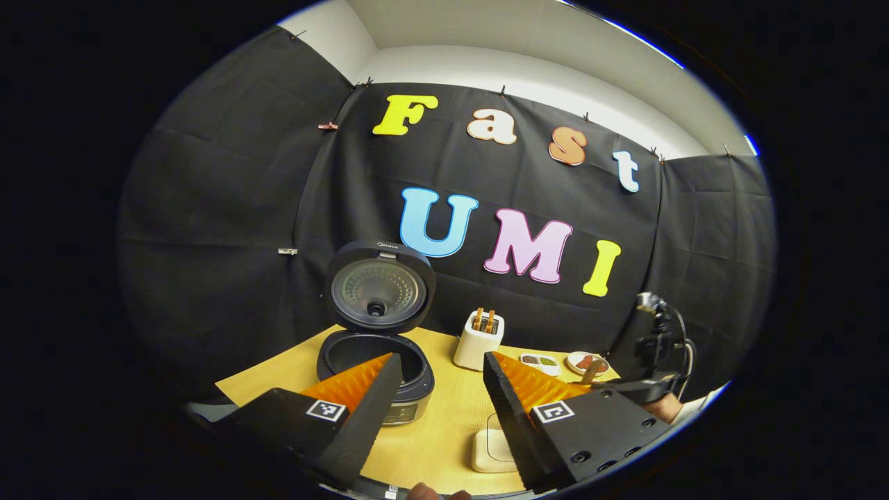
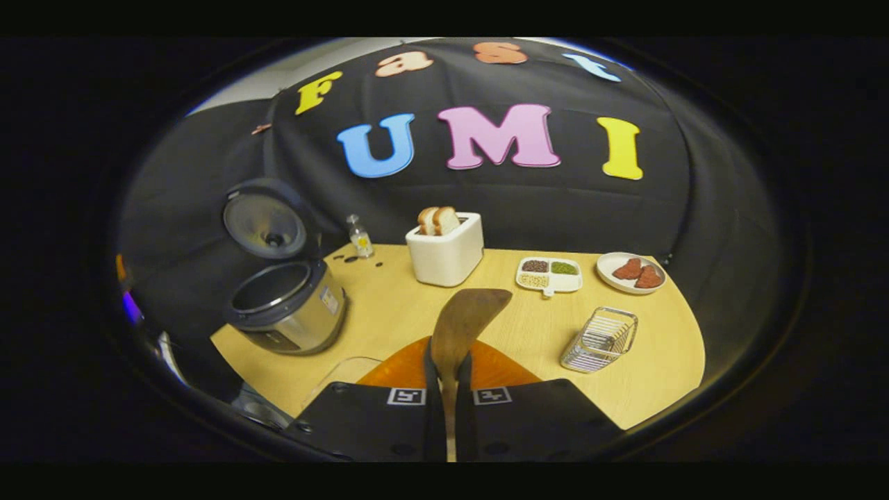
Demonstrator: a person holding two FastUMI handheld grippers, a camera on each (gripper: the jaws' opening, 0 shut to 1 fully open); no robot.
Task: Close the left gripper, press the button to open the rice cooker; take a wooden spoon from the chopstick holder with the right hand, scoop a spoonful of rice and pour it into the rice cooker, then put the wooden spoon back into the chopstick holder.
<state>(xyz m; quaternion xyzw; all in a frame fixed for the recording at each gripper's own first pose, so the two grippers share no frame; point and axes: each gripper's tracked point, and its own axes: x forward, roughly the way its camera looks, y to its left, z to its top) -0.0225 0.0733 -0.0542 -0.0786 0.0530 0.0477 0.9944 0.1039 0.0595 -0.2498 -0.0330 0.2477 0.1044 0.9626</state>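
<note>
The right claw [image 2: 448, 378] grips a wooden spoon [image 2: 464, 321] by its handle, fingers clenched on either side, the bowl rising toward 12 o'clock above the surface [image 2: 646, 361]. The spoon looks light, stiff and smooth; a hold low on the handle, as here, should keep the bowl level when loaded. The rice cooker [image 2: 288, 305] stands lid-up at 10 o'clock from the claw, well apart. The divided dish of grains [image 2: 549, 273] lies at about 1 o'clock, beyond the spoon's tip. The left claw [image 1: 441, 389] hangs released, holding nothing, with the open cooker just beyond at 11 o'clock.
</note>
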